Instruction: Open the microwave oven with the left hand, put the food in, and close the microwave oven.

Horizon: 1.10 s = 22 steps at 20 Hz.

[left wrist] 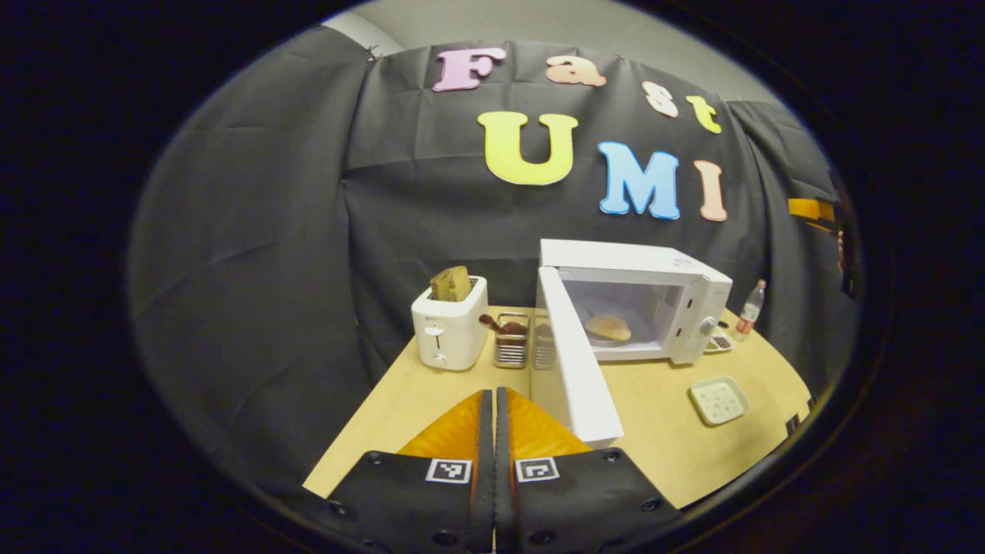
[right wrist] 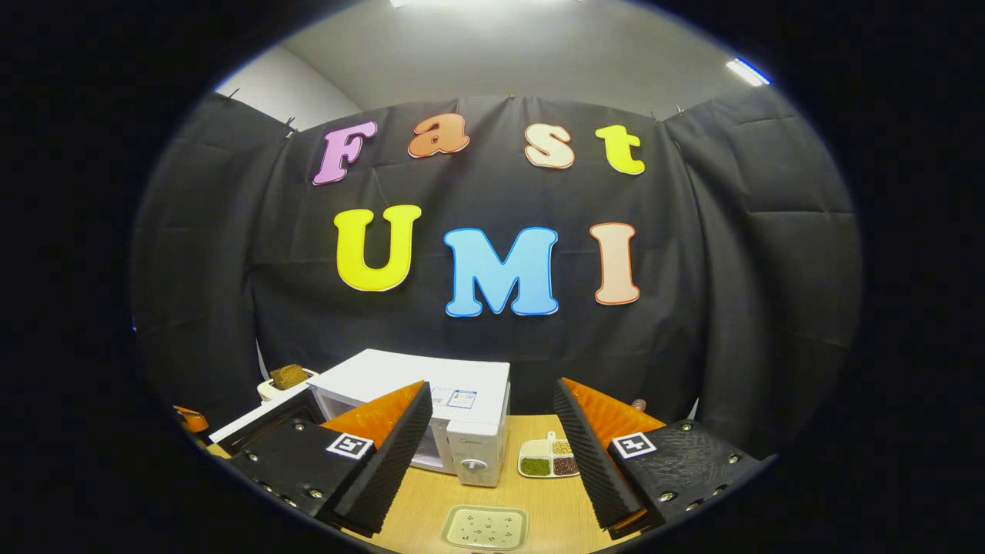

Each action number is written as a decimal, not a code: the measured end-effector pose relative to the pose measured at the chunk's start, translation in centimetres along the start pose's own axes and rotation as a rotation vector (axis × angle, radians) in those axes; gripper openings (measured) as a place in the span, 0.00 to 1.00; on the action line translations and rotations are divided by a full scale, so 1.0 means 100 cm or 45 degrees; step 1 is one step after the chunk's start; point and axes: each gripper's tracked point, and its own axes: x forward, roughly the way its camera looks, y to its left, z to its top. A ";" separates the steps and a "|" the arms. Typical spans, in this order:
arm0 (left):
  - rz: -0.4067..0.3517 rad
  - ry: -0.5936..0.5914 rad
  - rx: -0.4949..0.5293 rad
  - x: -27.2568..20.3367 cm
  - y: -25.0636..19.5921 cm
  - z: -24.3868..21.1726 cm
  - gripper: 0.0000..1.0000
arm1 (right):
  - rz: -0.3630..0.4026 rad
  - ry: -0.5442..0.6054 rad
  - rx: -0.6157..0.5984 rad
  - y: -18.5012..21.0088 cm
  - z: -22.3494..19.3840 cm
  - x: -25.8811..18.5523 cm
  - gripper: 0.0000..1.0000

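Observation:
A white microwave oven (left wrist: 677,281) stands at the back of the wooden table (left wrist: 654,431), its door (left wrist: 575,362) swung wide open toward me. A bun (left wrist: 608,327) lies inside on the turntable. My left gripper (left wrist: 493,404) is shut with nothing between its fingers, just left of the door's free edge and apart from it. In the right gripper view the microwave oven (right wrist: 454,408) sits low at centre-left, and my right gripper (right wrist: 492,446) stands open and empty above the table, in front of the oven.
A white toaster (left wrist: 450,331) holding bread stands left of the oven, with two metal baskets (left wrist: 512,346) beside it. A square dish (left wrist: 718,400) lies in front of the oven. A divided dish of beans (right wrist: 548,459) and a small bottle (left wrist: 750,308) sit at the oven's right.

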 end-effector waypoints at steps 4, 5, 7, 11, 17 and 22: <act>-0.041 0.021 0.030 -0.011 -0.021 -0.003 0.07 | 0.011 0.011 0.027 0.001 -0.002 0.006 0.97; -0.048 0.019 0.034 -0.014 -0.027 -0.002 0.07 | 0.014 0.010 0.027 0.000 0.000 0.010 0.97; -0.064 0.038 0.037 -0.014 -0.032 -0.006 0.07 | 0.026 0.009 0.025 0.003 0.000 0.011 0.97; -0.118 0.051 0.029 -0.015 -0.059 -0.007 0.07 | 0.034 0.009 0.030 0.000 0.000 0.013 0.97; -0.235 0.060 0.007 -0.007 -0.116 -0.004 0.07 | -0.052 -0.012 0.049 -0.033 0.003 0.013 0.97; -0.323 0.078 0.030 0.011 -0.158 0.001 0.07 | -0.116 -0.002 0.068 -0.059 -0.001 0.011 0.97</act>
